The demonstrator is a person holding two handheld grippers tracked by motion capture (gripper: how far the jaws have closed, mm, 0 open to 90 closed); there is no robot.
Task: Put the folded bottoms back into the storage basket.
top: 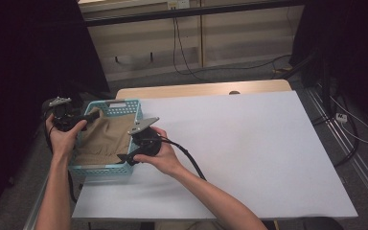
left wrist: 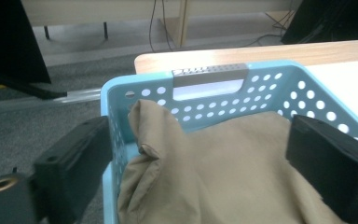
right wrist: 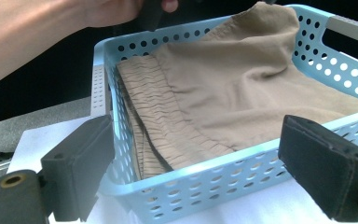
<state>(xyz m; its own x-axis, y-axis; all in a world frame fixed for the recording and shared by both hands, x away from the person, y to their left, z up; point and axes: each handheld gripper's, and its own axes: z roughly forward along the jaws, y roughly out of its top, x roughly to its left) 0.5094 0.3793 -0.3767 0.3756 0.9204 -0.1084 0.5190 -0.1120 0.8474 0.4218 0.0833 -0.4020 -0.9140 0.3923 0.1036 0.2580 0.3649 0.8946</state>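
High view: one light-blue perforated basket (top: pixel 106 168) at the left edge of the white table (top: pixel 249 158), holding one tan garment (top: pixel 106 136) with a gathered waistband, folded inside. Left gripper (top: pixel 92 115) at the far left rim, jaws released and holding nothing. Right gripper (top: pixel 127 158) at the near right corner, likewise wide, gripping nothing. Risk: a cloth corner rides up against the handle wall and might spill over; the basket overhangs the table edge and a nudge could tip it.

Left gripper (top: pixel 92 115) fingers wide apart; right gripper (top: pixel 124 158) likewise.
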